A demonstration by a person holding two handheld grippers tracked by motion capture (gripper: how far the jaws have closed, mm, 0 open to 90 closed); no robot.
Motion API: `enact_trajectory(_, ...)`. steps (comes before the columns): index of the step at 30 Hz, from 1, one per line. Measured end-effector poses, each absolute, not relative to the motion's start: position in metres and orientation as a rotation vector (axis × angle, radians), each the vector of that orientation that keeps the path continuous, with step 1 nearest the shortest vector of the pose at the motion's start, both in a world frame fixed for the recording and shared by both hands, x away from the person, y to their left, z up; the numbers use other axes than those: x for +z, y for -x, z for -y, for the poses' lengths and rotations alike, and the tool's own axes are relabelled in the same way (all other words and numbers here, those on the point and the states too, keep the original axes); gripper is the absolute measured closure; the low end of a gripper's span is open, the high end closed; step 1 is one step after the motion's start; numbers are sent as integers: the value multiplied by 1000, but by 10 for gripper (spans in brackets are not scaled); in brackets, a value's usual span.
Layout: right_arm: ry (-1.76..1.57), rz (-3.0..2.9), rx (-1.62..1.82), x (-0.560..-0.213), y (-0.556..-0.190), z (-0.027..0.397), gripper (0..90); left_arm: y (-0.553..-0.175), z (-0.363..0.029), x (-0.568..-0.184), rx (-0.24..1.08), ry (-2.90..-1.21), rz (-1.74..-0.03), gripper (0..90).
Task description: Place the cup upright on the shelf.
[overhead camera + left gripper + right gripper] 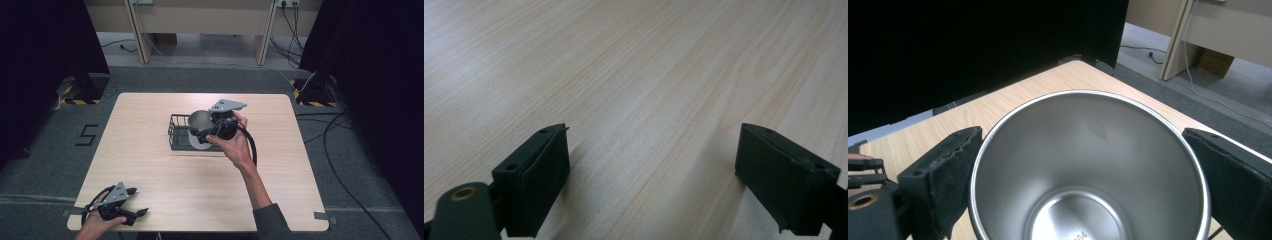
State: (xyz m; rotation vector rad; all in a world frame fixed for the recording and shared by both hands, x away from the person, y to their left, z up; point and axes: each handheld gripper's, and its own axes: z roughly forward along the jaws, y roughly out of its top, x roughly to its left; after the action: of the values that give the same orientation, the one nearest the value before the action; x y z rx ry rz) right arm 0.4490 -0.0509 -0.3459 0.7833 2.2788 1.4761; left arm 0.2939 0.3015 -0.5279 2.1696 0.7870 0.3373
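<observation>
One pale wooden table [150, 165]; grey carpet [45, 165] around.

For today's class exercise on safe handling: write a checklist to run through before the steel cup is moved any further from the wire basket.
1. Right hand-held gripper pads on both sides of the steel cup: ok.
2. Cup empty inside: ok.
3. Cup clear of the wire basket: cannot tell.
4. Left hand-held gripper open, nothing between its pads: ok.
5. Left hand-held gripper rests at the table's near edge, away from the cup: ok.
</observation>
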Motion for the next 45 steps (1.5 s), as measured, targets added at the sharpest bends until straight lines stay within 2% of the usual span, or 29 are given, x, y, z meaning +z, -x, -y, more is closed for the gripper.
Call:
enact_trajectory(19, -802, -2286, 1418, -331, -474, 39, 63, -294, -302, -528, 338, -2171, -787, 136)
enact_trajectory(45, -867, -2298, 1349, -357, -523, 33, 63, -294, -302, -528, 336, -2171, -783, 136)
